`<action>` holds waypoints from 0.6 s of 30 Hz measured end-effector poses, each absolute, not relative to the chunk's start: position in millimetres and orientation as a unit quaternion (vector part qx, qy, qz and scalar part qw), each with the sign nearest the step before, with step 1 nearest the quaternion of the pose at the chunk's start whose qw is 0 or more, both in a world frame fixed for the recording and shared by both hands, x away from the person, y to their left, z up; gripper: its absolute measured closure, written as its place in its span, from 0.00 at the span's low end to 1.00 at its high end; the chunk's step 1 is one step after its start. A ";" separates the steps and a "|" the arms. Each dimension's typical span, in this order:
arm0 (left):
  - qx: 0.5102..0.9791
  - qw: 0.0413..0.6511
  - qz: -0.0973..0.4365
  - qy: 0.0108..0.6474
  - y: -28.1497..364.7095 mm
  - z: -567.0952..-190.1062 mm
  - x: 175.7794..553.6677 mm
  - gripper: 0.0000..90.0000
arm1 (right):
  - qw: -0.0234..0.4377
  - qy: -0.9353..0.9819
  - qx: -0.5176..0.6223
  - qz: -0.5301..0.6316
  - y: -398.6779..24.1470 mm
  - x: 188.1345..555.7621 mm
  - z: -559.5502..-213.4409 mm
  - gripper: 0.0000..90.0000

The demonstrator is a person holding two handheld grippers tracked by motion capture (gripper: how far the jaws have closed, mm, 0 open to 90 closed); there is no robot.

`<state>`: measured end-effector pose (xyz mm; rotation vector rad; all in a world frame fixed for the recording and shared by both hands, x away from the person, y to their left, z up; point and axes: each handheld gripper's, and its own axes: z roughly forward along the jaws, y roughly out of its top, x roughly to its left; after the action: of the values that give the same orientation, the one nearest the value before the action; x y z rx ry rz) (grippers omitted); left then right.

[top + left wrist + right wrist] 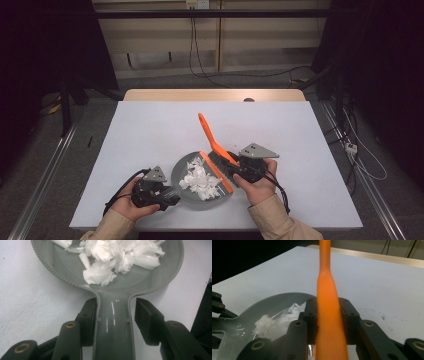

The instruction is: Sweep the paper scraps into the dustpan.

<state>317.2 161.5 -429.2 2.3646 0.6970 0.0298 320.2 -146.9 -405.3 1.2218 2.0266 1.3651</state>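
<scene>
A grey dustpan (183, 167) lies near the table's front edge, and a heap of white paper scraps (199, 181) sits in it. Its handle (113, 325) lies between the jaws of my left gripper (170, 196). One pad rests against the handle's side, while the other pad (146, 320) stands off it with a visible gap, so that gripper is open. My right gripper (233, 168) is shut on the handle of an orange brush (210, 134), whose head rests at the pan's right rim. The brush handle (327, 302) rises tilted between those pads.
The white tabletop (150, 125) stretches wide behind and to both sides of the pan. A wooden edge (215, 95) runs along the far side. Cables (200, 65) trail on the floor beyond the table, and metal rails flank it.
</scene>
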 end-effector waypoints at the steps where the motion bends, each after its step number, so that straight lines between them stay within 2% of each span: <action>1: 0.903 0.334 0.013 0.269 161.3 -428.6 317.2 0.59 | 0.203 0.724 0.439 0.492 -148.7 320.5 -404.9 0.79; 7: 0.905 0.330 0.014 0.270 158.1 -428.7 318.9 0.58 | 0.204 0.721 0.438 0.496 -152.3 319.8 -403.6 0.79; 10: 0.913 0.315 0.025 0.259 154.9 -429.9 319.1 0.62 | 0.207 0.720 0.441 0.494 -156.1 320.5 -404.6 0.79; 12: 0.913 0.312 0.033 0.260 154.1 -429.8 318.9 0.69 | 0.208 0.720 0.444 0.491 -159.5 320.6 -406.5 0.79; 18: 0.909 0.324 0.043 0.259 154.2 -430.9 316.2 0.70 | 0.208 0.716 0.453 0.488 -170.0 321.2 -410.3 0.79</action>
<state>316.2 154.2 -430.9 2.3850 0.6784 0.1124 321.2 -170.0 -410.3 1.2600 1.9936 1.3582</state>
